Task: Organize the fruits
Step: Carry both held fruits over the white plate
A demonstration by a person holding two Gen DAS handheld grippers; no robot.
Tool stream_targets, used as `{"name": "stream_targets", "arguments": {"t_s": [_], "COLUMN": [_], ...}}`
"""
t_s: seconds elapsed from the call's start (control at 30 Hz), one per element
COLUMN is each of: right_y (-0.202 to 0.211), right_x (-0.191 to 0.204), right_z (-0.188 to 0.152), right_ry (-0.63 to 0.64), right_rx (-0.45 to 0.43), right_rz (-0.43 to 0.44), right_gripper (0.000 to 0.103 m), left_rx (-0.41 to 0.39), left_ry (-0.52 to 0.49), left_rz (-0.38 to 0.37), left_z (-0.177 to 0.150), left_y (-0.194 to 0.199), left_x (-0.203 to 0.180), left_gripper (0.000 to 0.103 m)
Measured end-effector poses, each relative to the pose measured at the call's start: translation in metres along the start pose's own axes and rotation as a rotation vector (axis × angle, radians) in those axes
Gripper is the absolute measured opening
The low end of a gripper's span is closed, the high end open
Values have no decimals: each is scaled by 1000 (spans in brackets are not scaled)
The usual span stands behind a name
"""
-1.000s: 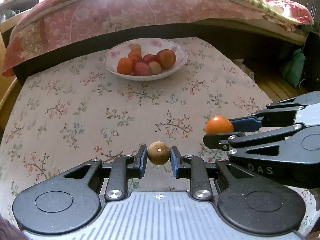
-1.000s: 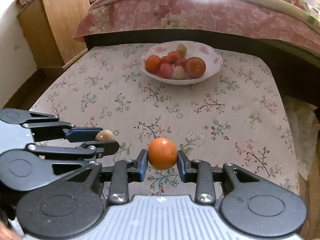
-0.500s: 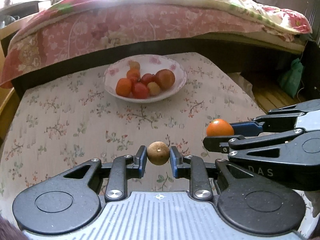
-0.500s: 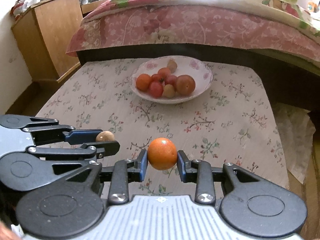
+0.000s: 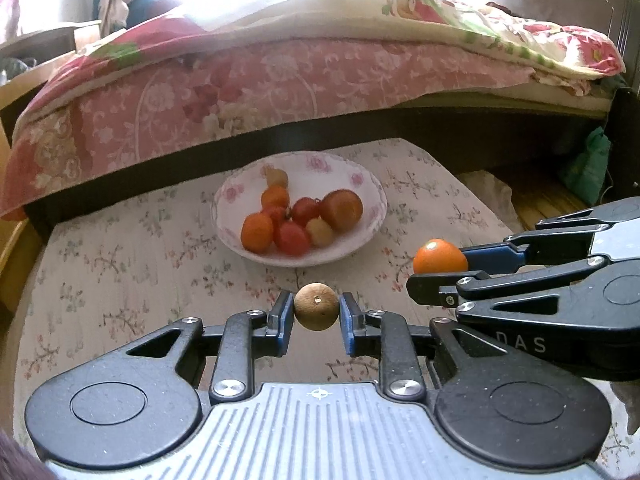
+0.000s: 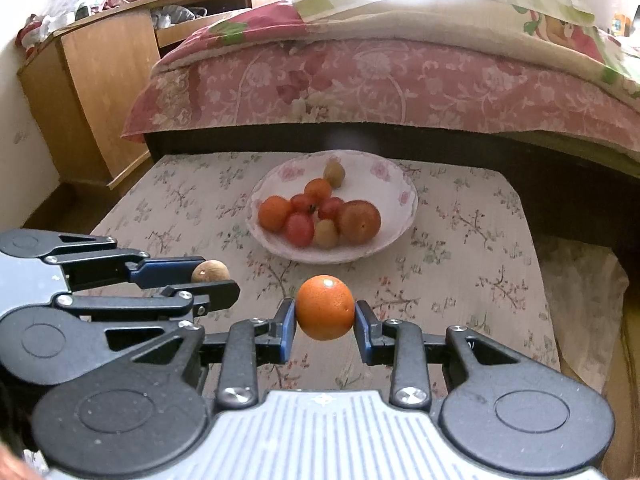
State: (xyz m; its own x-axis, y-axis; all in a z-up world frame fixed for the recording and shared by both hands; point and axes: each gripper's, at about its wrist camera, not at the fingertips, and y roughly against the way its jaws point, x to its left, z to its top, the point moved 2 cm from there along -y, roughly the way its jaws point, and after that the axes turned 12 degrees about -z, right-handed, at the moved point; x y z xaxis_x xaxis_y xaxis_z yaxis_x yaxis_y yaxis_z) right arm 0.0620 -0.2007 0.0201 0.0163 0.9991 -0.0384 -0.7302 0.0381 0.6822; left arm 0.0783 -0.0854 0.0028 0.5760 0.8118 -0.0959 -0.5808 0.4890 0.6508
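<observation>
In the left wrist view, the left gripper [image 5: 316, 314] is seen clamped on a small brown round fruit [image 5: 316, 312], which is pinched between the two blue-lined fingers and held above the flower-patterned desk [image 5: 132, 256]. Straight ahead of the gripper, a white floral bowl [image 5: 372, 200] is set on the desk, well apart from the fingertips, and several orange, red and pale fruits are piled in it. To the right of the left gripper, close beside it, the right gripper [image 5: 438, 268] is seen side-on, closed on an orange fruit [image 5: 439, 257]. Beyond the bowl, a bed [image 5: 280, 80] with a pink floral cover is seen.

In the right wrist view, the right gripper [image 6: 325, 316] is shown closed on the orange fruit [image 6: 325, 307], which is gripped on both sides by the blue pads and carried clear of the desk [image 6: 472, 248]. The bowl [image 6: 402, 208] is placed ahead of it and slightly to the left, apart from the fruit. To the left of the right gripper, just beside it, the left gripper [image 6: 212, 280] is seen from the side with the brown fruit [image 6: 210, 271] held at its tip. Farther to the left, a wooden cabinet [image 6: 100, 92] is seen next to the bed [image 6: 380, 76].
</observation>
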Motion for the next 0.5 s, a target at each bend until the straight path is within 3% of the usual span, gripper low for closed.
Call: {"name": "stream_targets", "arguments": {"t_s": [0.5], "right_y": [-22], "right_x": [-7], "right_z": [21], "right_ry": [3], "right_rx": [-12], "right_rz": [-1], "right_gripper": [33], "left_rx": [-6], "left_ry": [-22], "left_rz": [5], "left_z": [19], "left_y": [-17], "left_x": [13], "left_gripper": [30]}}
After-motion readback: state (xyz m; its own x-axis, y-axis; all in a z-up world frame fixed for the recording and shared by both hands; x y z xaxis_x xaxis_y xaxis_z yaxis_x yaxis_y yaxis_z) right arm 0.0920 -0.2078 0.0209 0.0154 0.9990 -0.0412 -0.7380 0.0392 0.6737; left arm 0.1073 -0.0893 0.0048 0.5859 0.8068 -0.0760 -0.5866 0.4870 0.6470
